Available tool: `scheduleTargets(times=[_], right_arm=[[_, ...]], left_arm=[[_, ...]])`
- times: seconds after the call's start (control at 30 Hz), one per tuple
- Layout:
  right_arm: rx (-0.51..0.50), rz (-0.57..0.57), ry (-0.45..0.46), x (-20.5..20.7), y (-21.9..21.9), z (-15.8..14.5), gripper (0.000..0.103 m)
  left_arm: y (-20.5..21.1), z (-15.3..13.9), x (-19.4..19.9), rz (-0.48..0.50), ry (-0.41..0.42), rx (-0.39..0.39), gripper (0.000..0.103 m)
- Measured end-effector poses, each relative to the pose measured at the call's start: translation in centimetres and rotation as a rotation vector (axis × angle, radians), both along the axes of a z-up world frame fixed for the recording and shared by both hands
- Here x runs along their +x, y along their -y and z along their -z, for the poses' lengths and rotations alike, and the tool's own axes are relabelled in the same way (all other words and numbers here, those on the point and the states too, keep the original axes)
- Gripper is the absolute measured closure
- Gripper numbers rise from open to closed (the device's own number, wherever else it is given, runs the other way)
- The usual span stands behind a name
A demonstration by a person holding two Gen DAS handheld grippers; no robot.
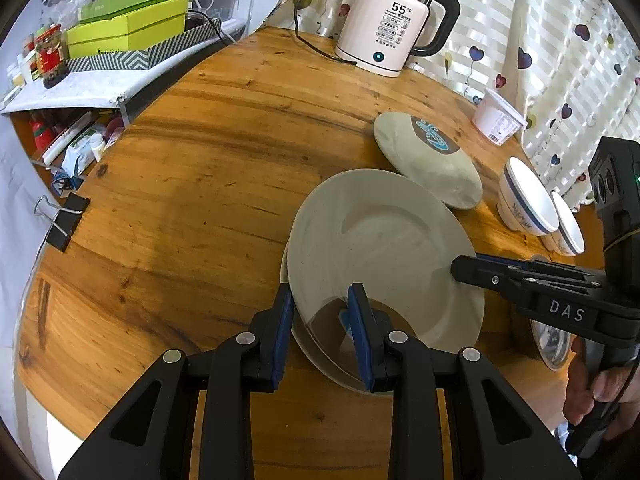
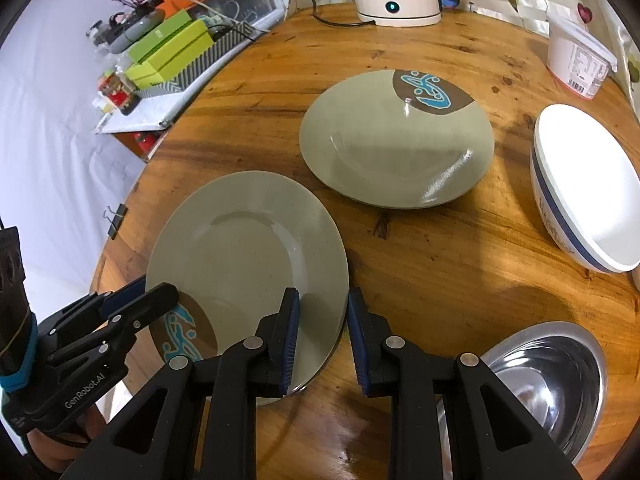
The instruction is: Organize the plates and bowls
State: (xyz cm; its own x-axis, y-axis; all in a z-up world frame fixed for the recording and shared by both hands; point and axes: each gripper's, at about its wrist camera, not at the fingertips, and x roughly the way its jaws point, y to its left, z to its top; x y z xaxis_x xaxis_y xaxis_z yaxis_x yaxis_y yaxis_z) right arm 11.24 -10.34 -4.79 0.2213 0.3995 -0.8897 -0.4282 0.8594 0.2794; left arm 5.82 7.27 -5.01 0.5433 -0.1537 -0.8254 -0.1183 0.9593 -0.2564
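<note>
A grey-green plate (image 1: 384, 256) (image 2: 248, 248) with a brown and blue patch on its rim is held from two sides over the wooden table (image 1: 208, 152). My left gripper (image 1: 320, 304) is shut on the rim at the patch; the right wrist view shows it at the left (image 2: 154, 294). My right gripper (image 2: 322, 308) is shut on the opposite rim and enters the left wrist view from the right (image 1: 458, 268). A second plate of the same kind (image 1: 428, 160) (image 2: 396, 140) lies farther back. Whether the held plate touches the table is hidden.
Two white bowls with blue bands (image 1: 524, 200) (image 2: 588, 188) stand to the right, and a steel bowl (image 2: 548, 384) sits near the front right. A white kettle (image 1: 392, 20) and a white tub (image 2: 580, 60) are at the back. A binder clip (image 1: 64, 220) marks the table's left edge.
</note>
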Motion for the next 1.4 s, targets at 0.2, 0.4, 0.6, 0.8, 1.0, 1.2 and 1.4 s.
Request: scheduleTargets(times=[0.2, 0.4, 0.6, 0.8, 1.0, 1.2, 1.4], right_arm=[[-0.013, -0.006, 0.002, -0.1, -0.4, 0.3, 0.077], [-0.019, -0.015, 0.009, -0.3, -0.5, 0.6, 0.074], [-0.021, -0.021, 0.019, -0.4, -0.5, 0.7, 0.073], [-0.011, -0.014, 0.038, -0.5, -0.5, 0.2, 0.073], [-0.011, -0.018, 0.052, -0.7, -0.5, 0.1, 0.073], [-0.016, -0.020, 0.056, -0.9, -0.5, 0.0, 0.073], [0.000, -0.005, 0.053, -0.8, -0.2, -0.3, 0.073]], left_arm=[[0.3, 0.1, -0.1, 0.005, 0.000, 0.014, 0.074], [0.2, 0.1, -0.1, 0.003, 0.001, 0.011, 0.074], [-0.1, 0.2, -0.4, -0.004, 0.003, 0.000, 0.074], [-0.7, -0.2, -0.9, -0.021, 0.030, -0.014, 0.074], [-0.8, 0.1, -0.7, -0.016, 0.023, -0.024, 0.074], [-0.7, 0.0, -0.9, -0.013, 0.020, -0.027, 0.074], [-0.9, 0.0, -0.9, -0.019, 0.026, -0.031, 0.074]])
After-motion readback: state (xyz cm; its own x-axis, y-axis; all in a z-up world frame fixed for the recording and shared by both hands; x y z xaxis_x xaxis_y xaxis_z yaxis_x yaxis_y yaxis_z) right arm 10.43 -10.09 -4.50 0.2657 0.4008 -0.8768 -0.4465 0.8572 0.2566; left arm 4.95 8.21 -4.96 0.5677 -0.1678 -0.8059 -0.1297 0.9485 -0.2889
